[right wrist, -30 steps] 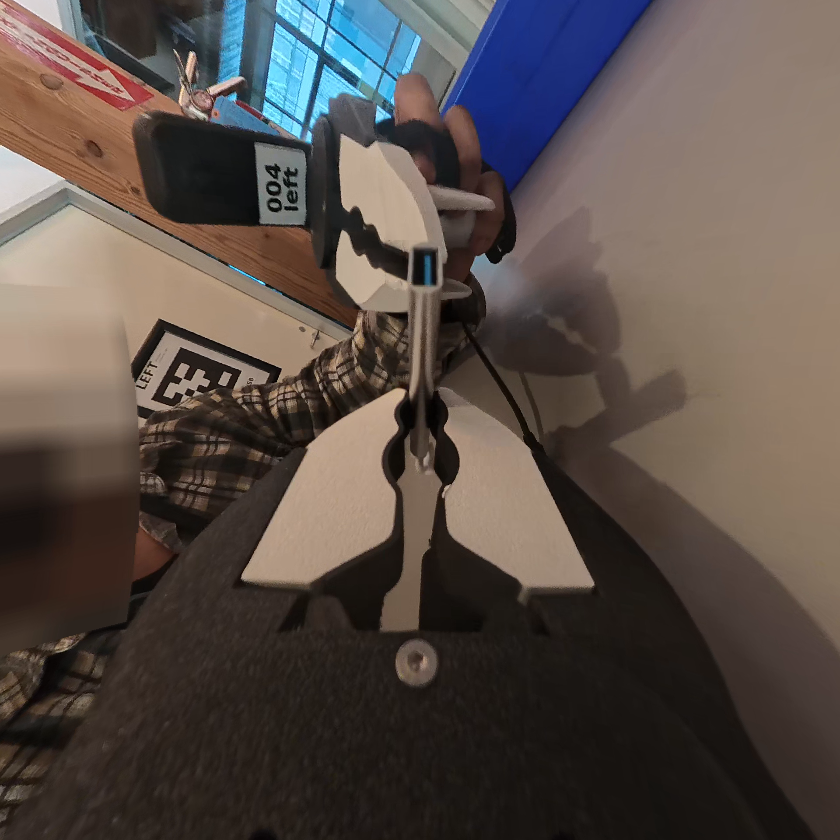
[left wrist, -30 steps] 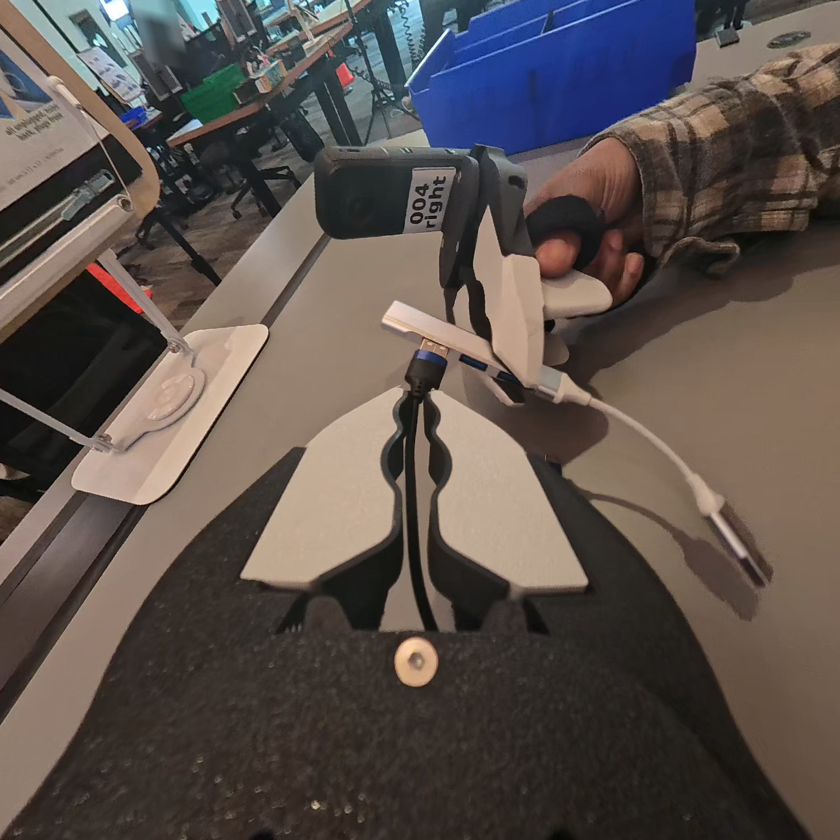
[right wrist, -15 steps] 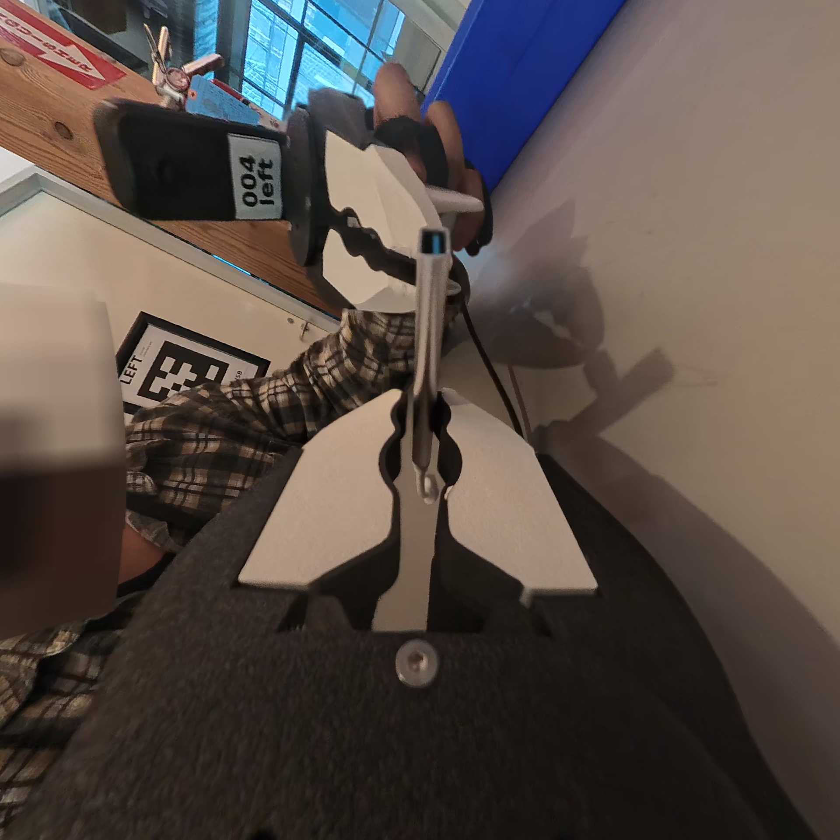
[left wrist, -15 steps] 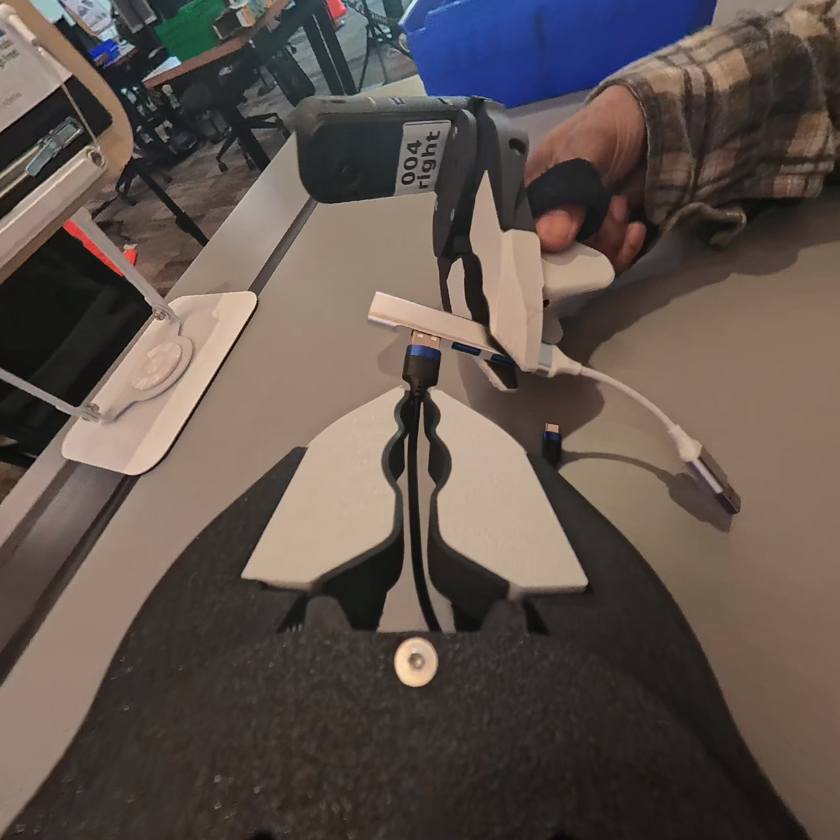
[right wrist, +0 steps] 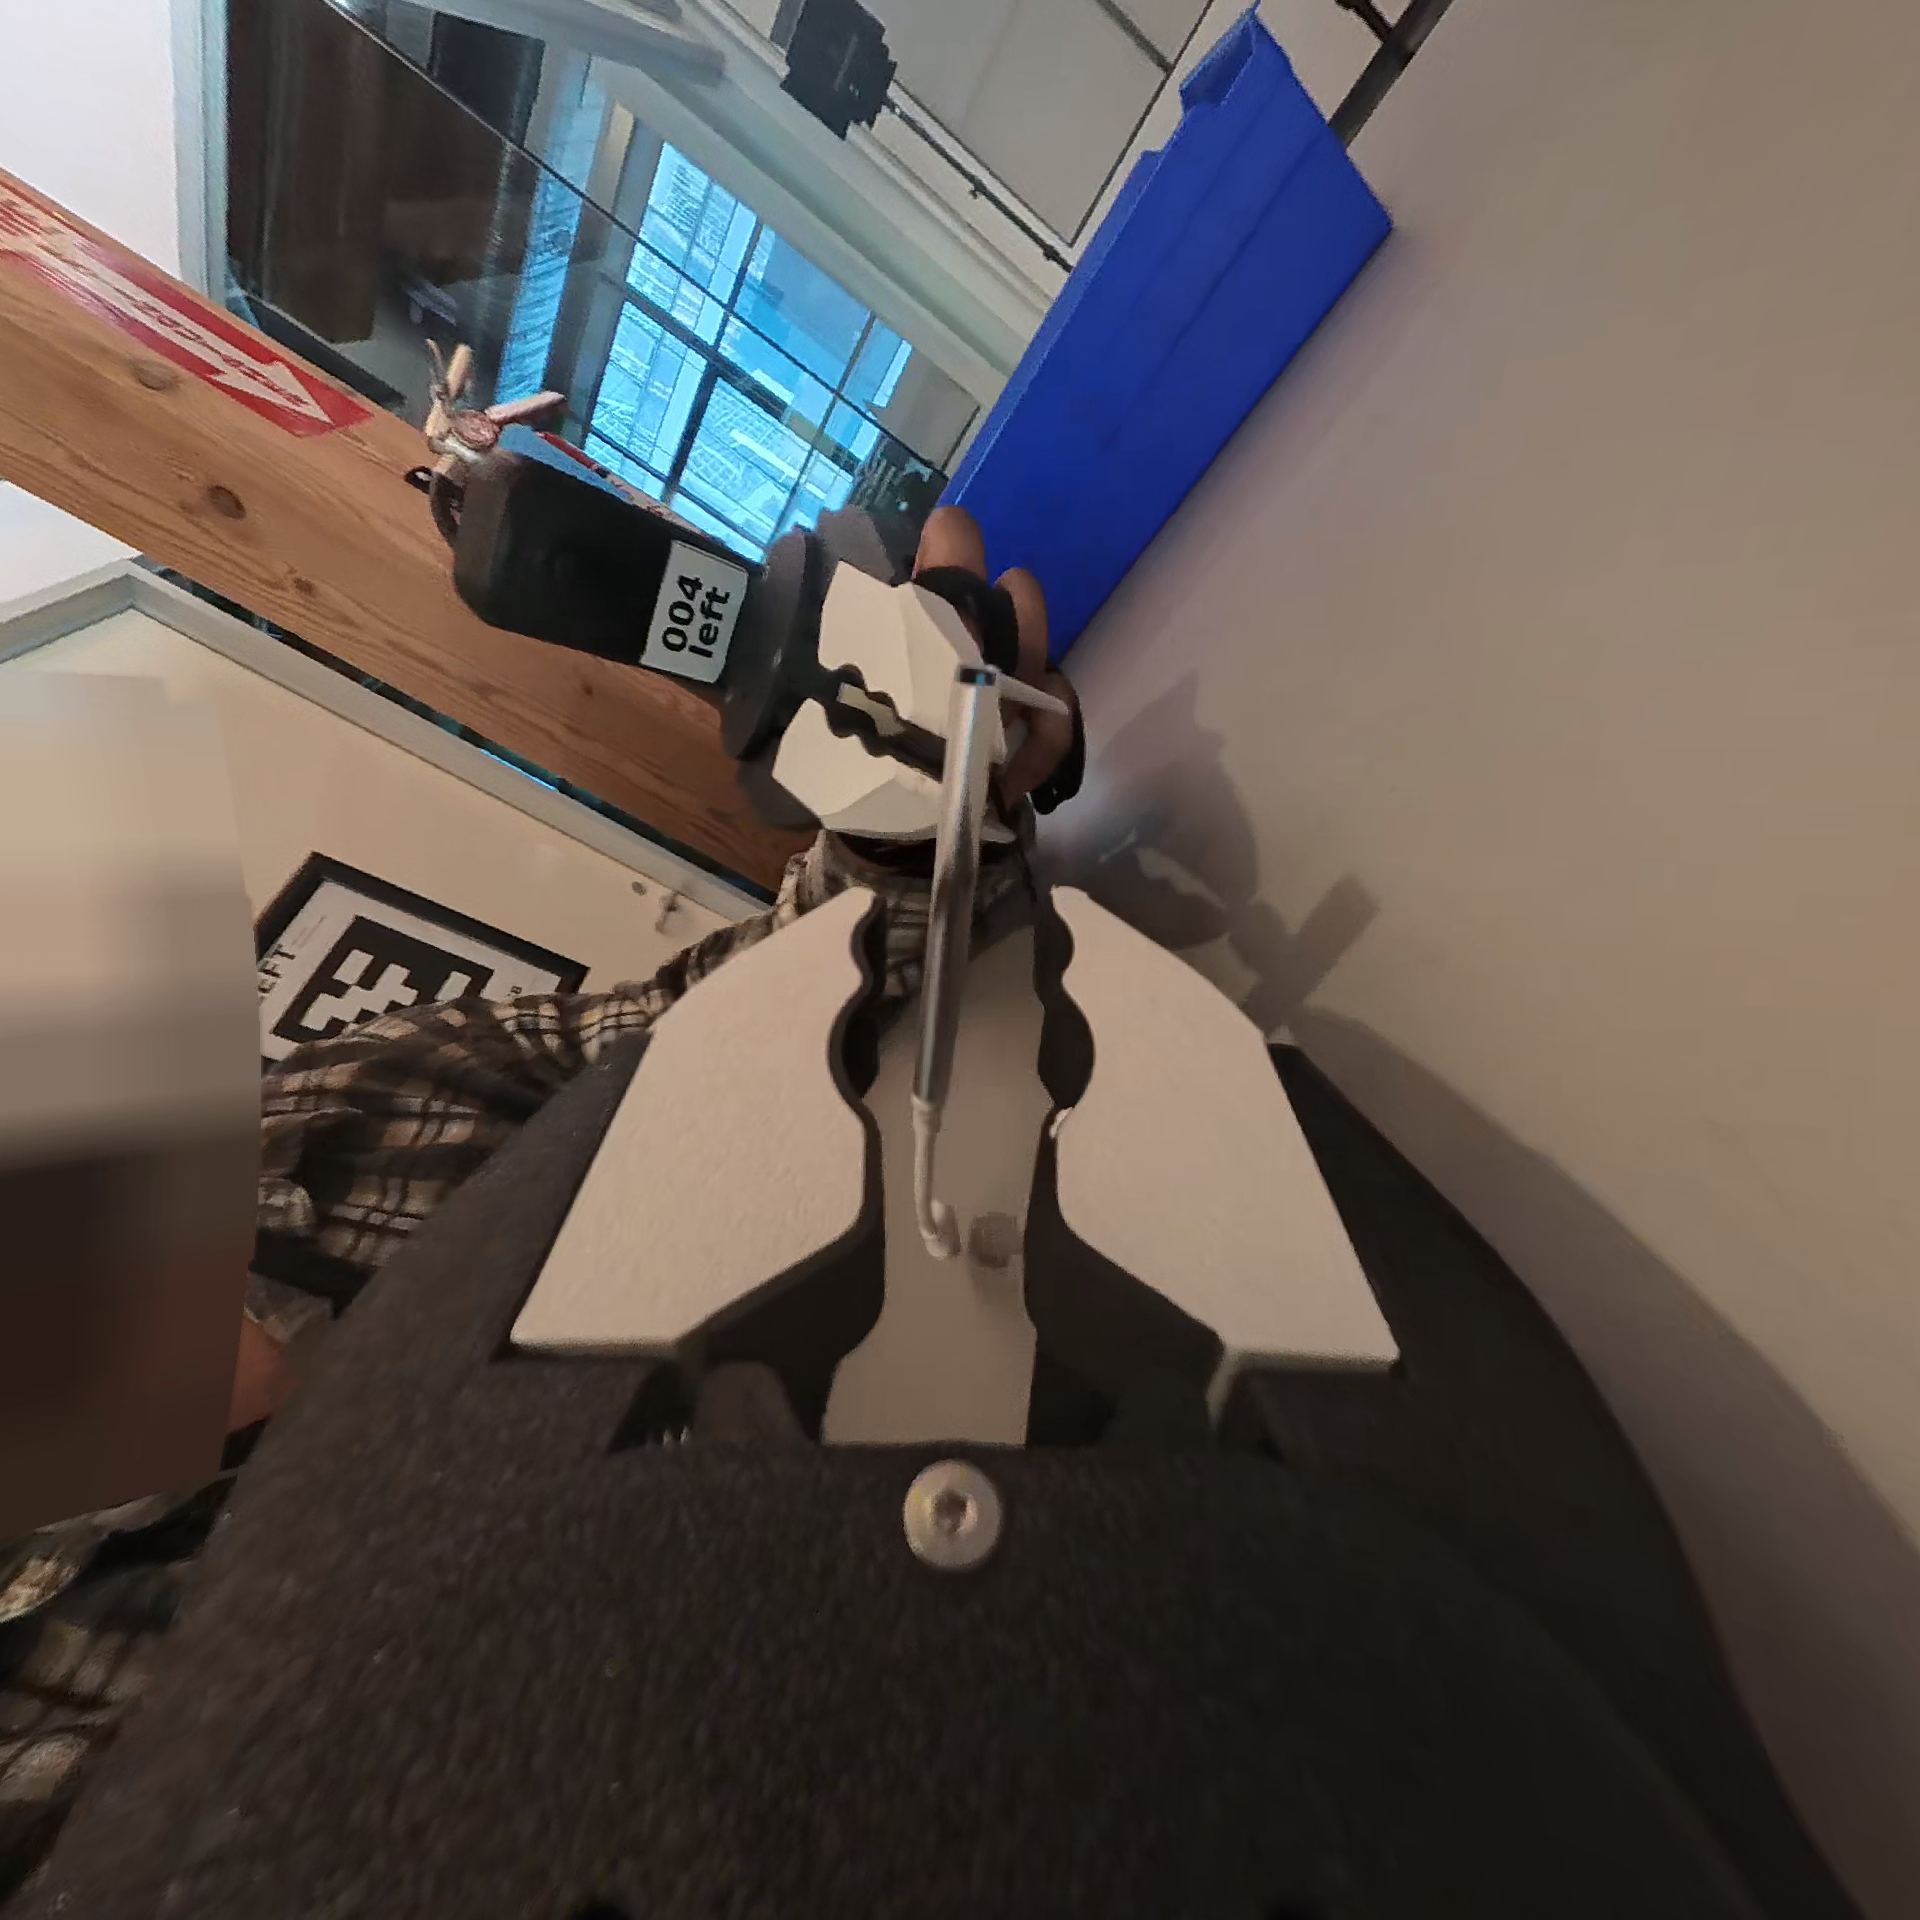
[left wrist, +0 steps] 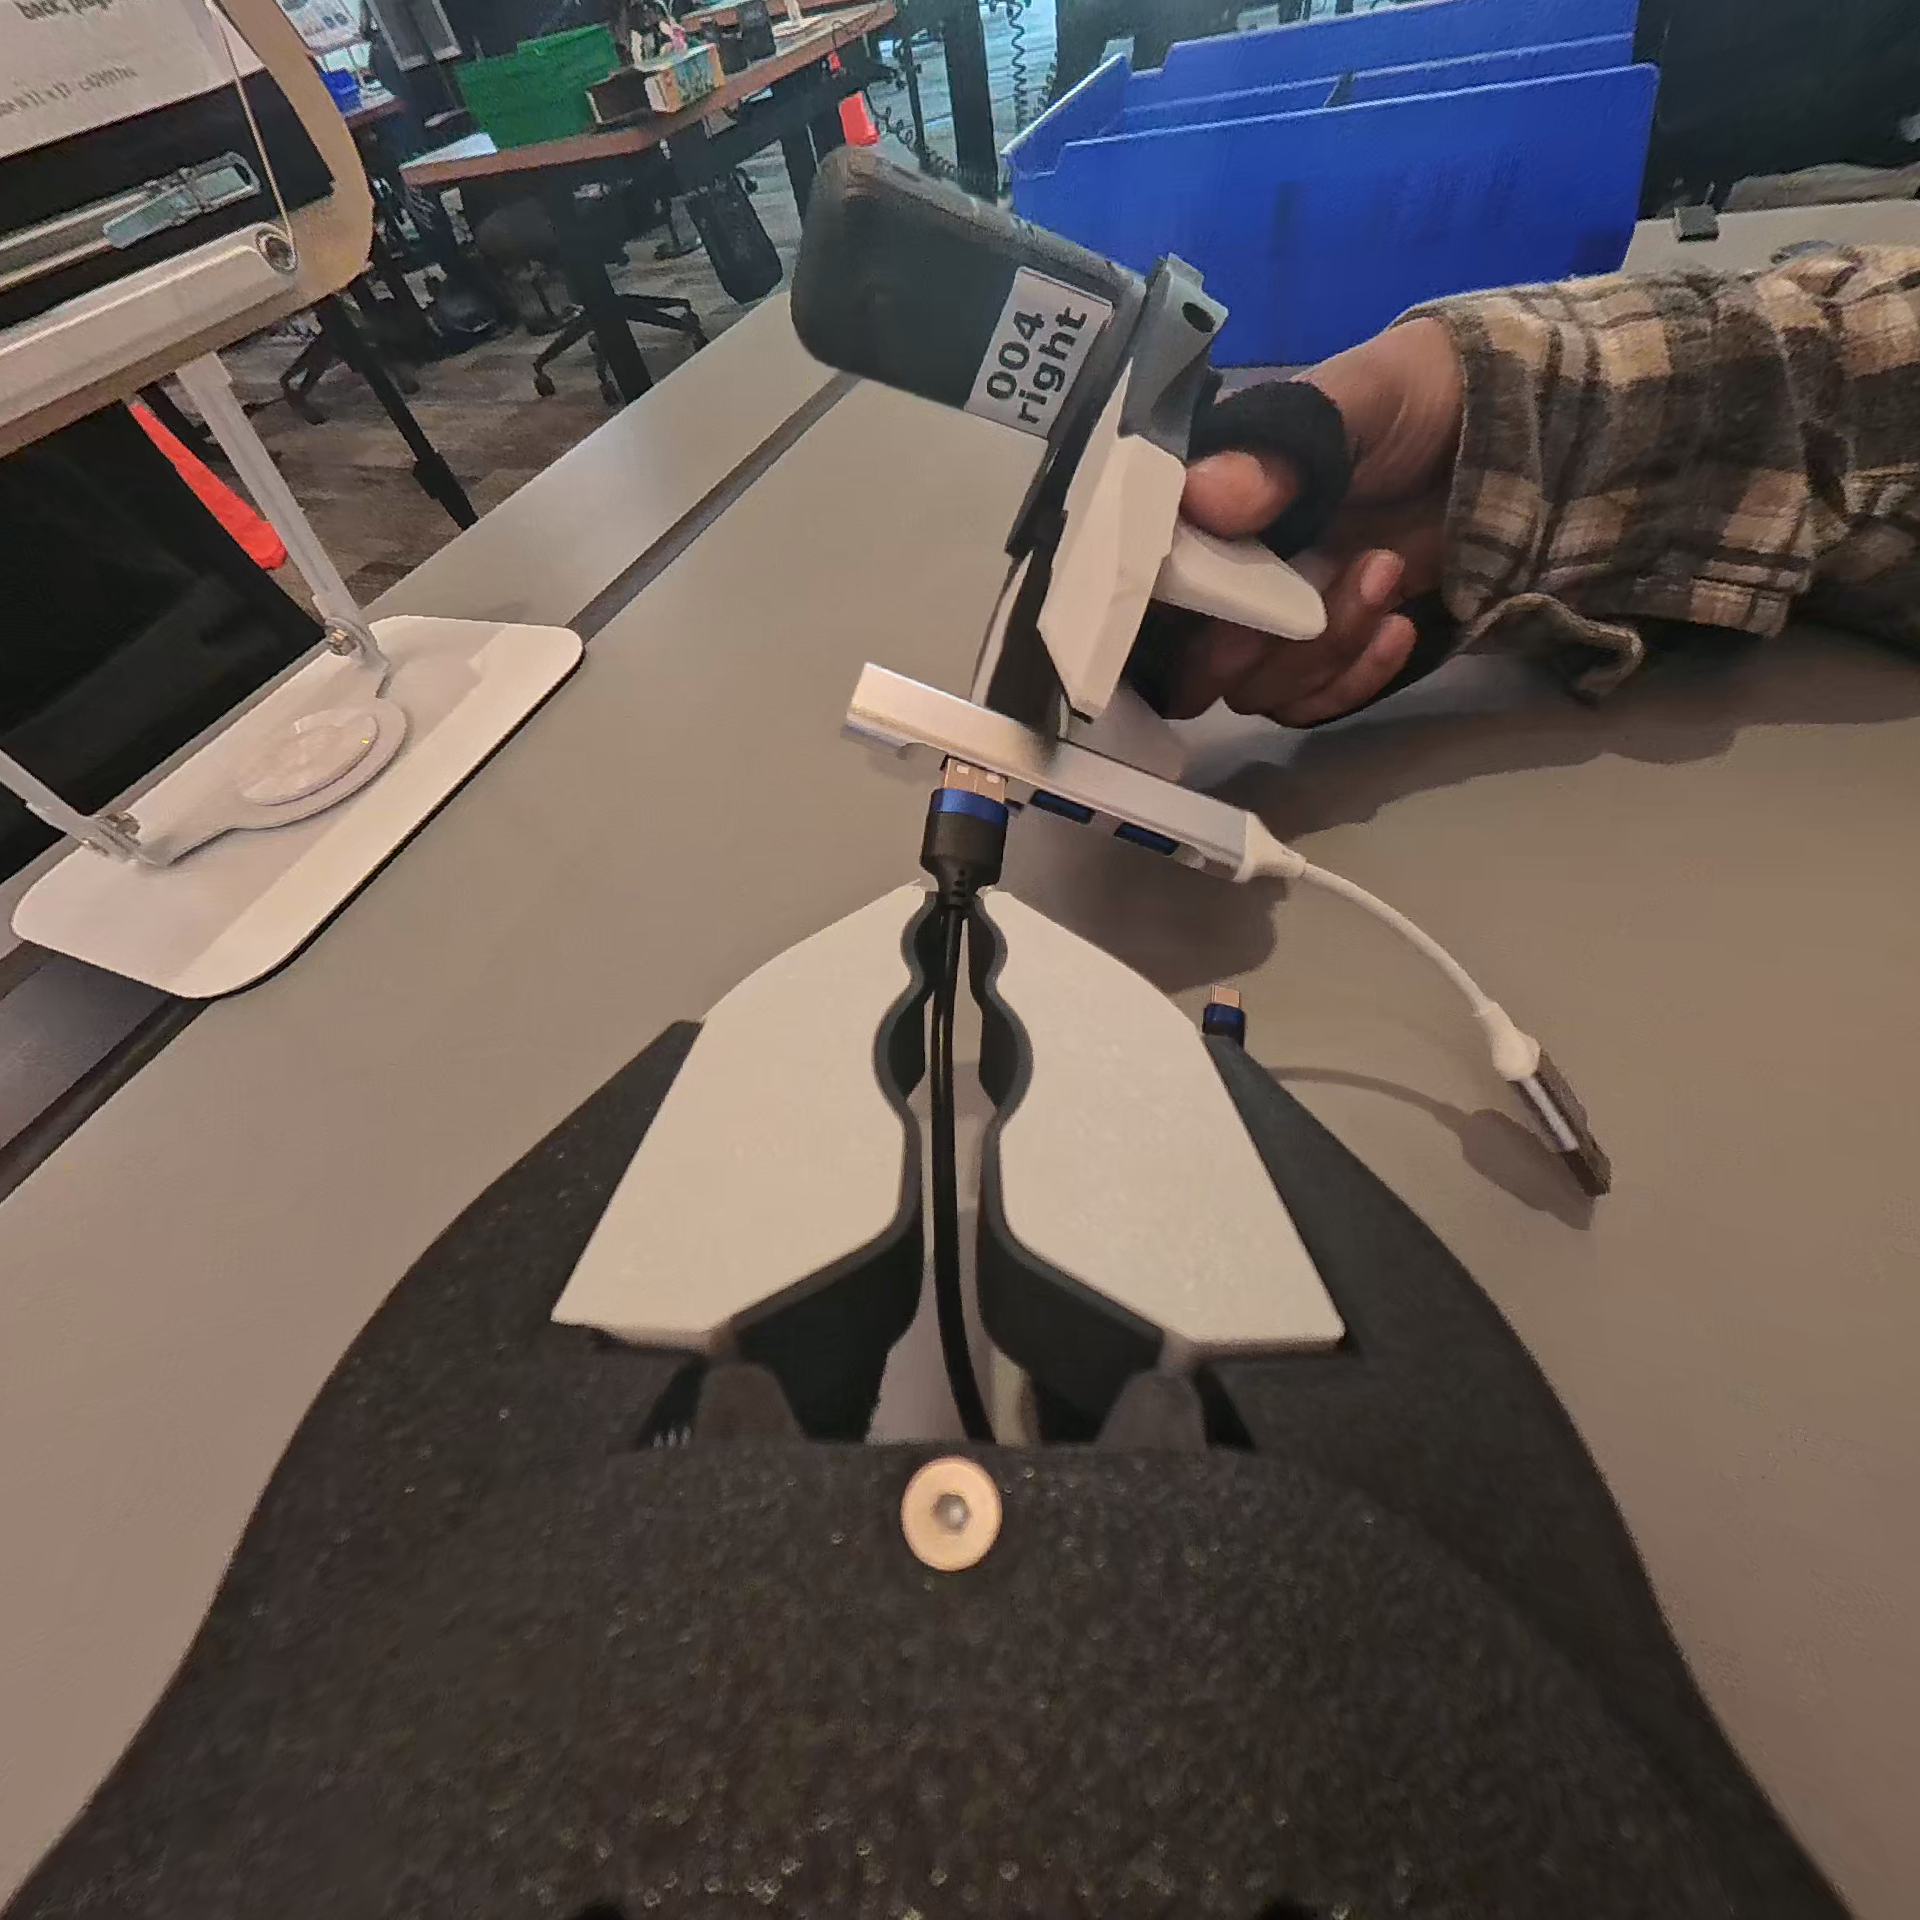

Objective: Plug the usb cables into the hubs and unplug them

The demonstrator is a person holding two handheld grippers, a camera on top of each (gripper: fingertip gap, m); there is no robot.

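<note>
The left gripper (left wrist: 954, 914) is closed on the black cable (left wrist: 948, 1143), which runs back between its 2 fingers toward the palm. Just past its tips, the cable's blue-ringed plug (left wrist: 966, 826) sits in the end port of the silver hub (left wrist: 1039, 764), with some bare metal of the plug showing below the port. 2 free blue ports lie to the right of the plug.

The right gripper (right wrist: 956, 935) has its fingers parted wider than the hub (right wrist: 951, 914), which stands edge-on in the gap; the left finger appears clear of it, and I cannot tell whether the right finger touches it. In the left view the right gripper (left wrist: 1070, 717) reaches down onto the hub from above and behind, held by a hand (left wrist: 1320, 551) in a plaid sleeve.

The hub's white lead (left wrist: 1423, 956) curves off right of the left gripper and ends in a metal connector (left wrist: 1558, 1117) above the grey table (left wrist: 1558, 1455). A small blue-tipped plug (left wrist: 1224, 1013) shows just beside the left gripper's right finger. A white stand (left wrist: 301, 790) sits to its left, and a blue bin (left wrist: 1351, 187) lies beyond the right gripper.
</note>
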